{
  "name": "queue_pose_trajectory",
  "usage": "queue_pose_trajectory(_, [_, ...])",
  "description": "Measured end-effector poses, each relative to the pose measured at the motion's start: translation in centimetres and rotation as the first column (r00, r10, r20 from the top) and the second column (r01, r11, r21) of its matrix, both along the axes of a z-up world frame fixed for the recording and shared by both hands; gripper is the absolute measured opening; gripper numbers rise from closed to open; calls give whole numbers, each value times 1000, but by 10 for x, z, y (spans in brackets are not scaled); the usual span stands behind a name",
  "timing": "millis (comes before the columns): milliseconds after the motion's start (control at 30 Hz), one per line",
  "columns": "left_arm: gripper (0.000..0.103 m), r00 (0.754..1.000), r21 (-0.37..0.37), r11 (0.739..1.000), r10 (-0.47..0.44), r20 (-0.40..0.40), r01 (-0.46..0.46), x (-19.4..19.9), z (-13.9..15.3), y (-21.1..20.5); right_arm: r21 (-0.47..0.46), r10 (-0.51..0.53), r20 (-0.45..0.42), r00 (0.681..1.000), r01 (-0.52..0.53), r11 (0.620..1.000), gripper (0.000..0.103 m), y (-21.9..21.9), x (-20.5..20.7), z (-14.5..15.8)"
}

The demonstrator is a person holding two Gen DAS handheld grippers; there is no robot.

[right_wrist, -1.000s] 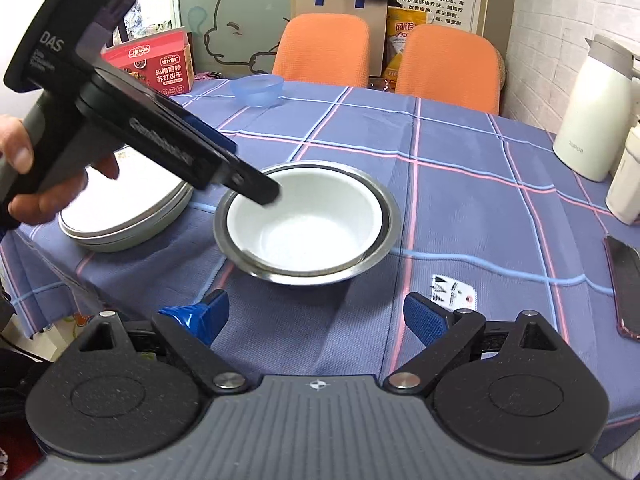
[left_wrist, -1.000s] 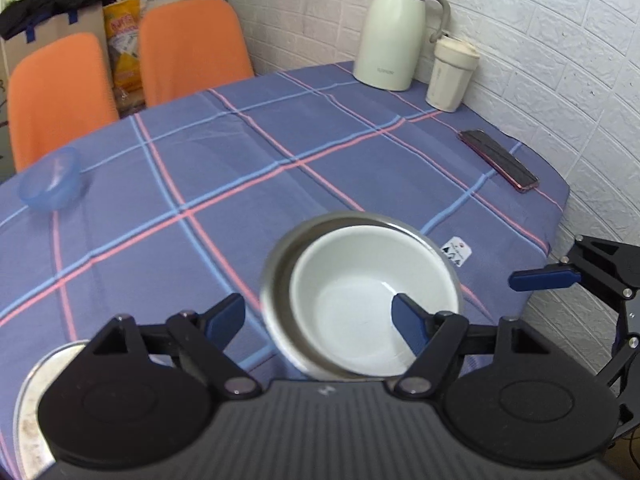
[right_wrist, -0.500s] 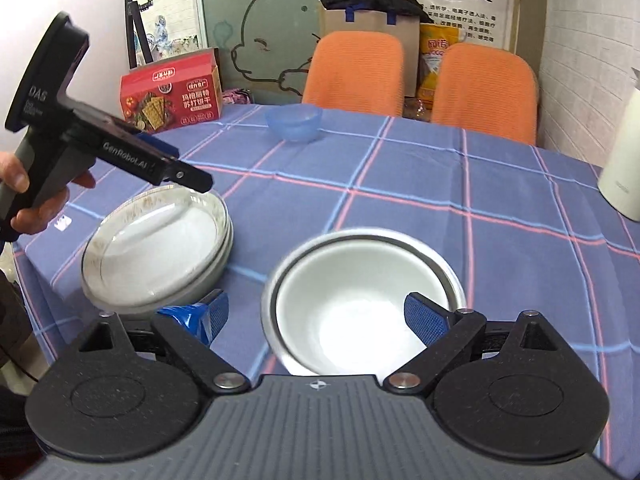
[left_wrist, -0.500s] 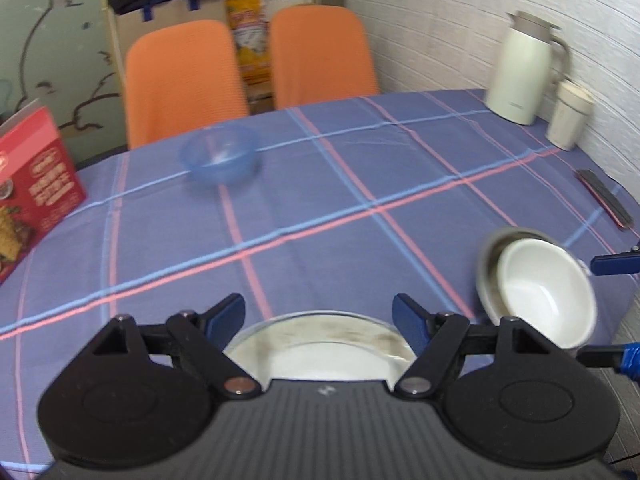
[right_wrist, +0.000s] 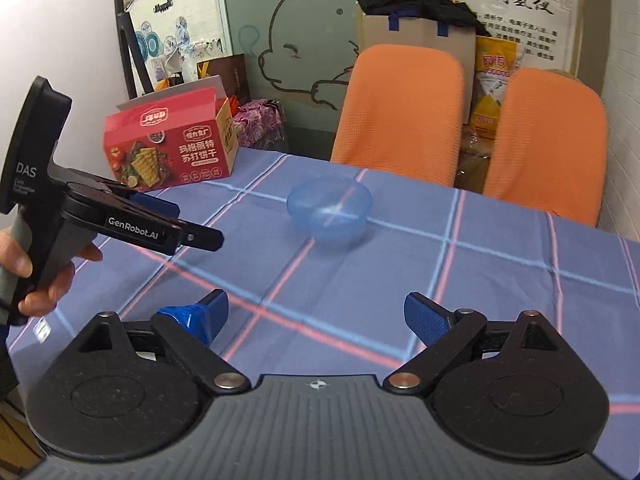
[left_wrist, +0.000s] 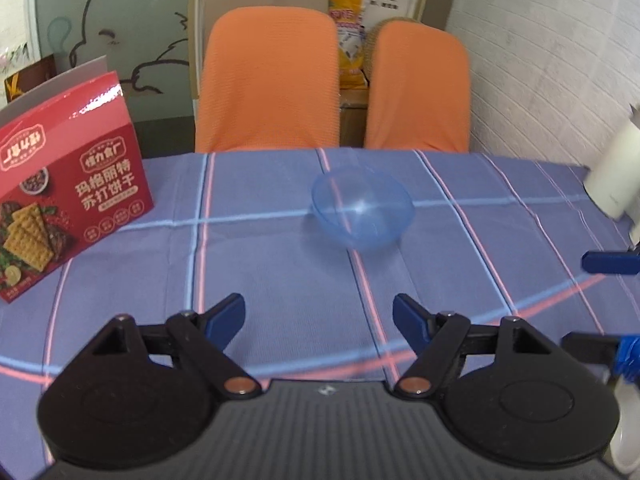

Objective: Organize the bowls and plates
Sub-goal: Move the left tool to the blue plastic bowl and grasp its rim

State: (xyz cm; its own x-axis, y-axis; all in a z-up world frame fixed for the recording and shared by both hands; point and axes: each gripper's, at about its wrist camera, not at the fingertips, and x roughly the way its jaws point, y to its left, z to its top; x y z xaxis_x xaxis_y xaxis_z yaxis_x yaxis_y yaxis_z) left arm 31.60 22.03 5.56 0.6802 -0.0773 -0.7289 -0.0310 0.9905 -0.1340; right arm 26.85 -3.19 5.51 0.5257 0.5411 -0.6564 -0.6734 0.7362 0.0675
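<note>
both tongs point at the translucent blue plastic bowl [left_wrist: 362, 212], so the step in hand looks like the reach for it, the one piece of tableware in view here. it sits upright on the plaid tablecloth [left_wrist: 280, 264], ahead of the left gripper [left_wrist: 319, 314] and a little to the right of its centre line, well short of contact. from the right gripper [right_wrist: 316, 314] it lies ahead and roughly centred, also well apart.

the left gripper is spread wide and carries nothing; both blue pads hang over bare cloth. the right gripper is likewise spread wide and empty, touching nothing. in the right wrist view the left tool shows from the side, held in the person's hand [right_wrist: 36, 276], its jaws aimed toward the bowl.

the next move, as i judge it, calls for one of the tongs to go forward and down until a pad sits inside the rim and the other outside the wall, then close on that thin edge. the plastic looks light and slick, so a shallow pinch could let it tip or skid.

the red cracker box [left_wrist: 64, 204] stands forward and to the left of the left gripper, clear of the path.
</note>
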Motion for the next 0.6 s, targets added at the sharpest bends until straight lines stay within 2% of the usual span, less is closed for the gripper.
queue_pose_trajectory(233, [76, 999, -73, 996, 45, -9, -45, 67, -19, 13, -82, -8, -63, 998, 3, 997, 82, 47, 59, -38])
queue_pose_trajectory(467, [76, 1000, -55, 998, 19, -13, -20, 107, -42, 0, -119, -38, -104, 994, 26, 993, 82, 67, 94, -68])
queue_pose_trajectory(600, [76, 1000, -59, 998, 10, -14, -11, 119, -57, -3, -115, -62, -96, 993, 51, 992, 82, 69, 105, -77])
